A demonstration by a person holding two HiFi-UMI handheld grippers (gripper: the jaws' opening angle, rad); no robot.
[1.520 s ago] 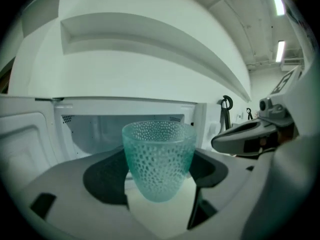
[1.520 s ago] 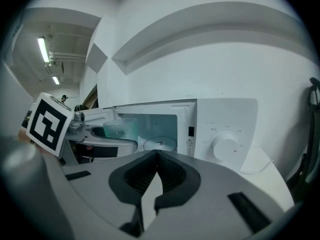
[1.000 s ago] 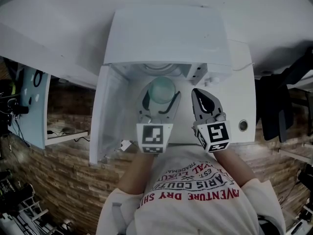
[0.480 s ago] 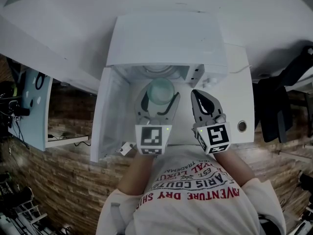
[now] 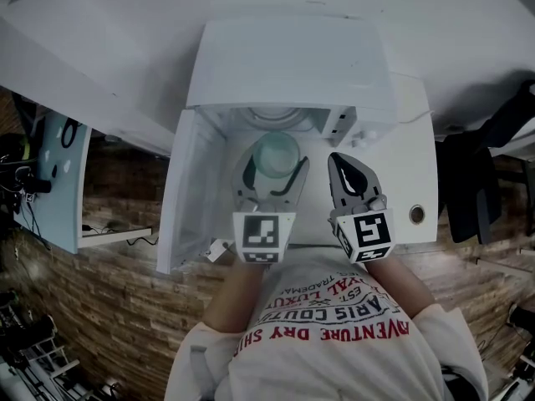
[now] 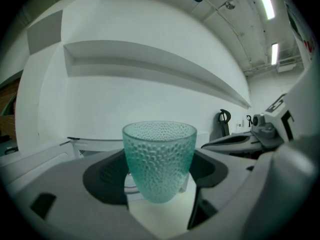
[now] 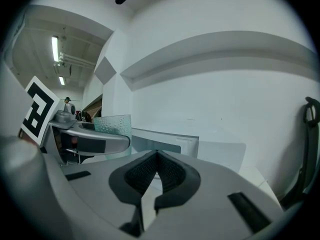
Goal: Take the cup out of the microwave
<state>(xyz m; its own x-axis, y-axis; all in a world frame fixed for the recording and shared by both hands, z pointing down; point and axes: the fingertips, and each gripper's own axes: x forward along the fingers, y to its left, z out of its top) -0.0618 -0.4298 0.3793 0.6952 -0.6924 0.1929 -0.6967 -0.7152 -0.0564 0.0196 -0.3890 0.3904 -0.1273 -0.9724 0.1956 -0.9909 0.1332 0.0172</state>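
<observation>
A teal dimpled glass cup (image 5: 275, 154) (image 6: 160, 159) is held upright between the jaws of my left gripper (image 5: 272, 175) (image 6: 159, 176), which is shut on it just in front of the open white microwave (image 5: 288, 65). The cup's edge also shows in the right gripper view (image 7: 114, 125), behind the left gripper's finger. My right gripper (image 5: 349, 178) (image 7: 156, 171) is beside it on the right, shut with nothing between its pads. Inside the microwave a round turntable (image 5: 274, 120) shows behind the cup.
The microwave door (image 5: 185, 190) hangs open to the left. The microwave stands on a white counter (image 5: 414, 165) with a round hole (image 5: 416, 215) at its right. A brick-pattern floor lies below, and a dark chair (image 5: 481, 190) stands at the far right.
The view shifts slightly between frames. The left gripper keeps holding the cup at the microwave opening, and the right gripper stays beside it.
</observation>
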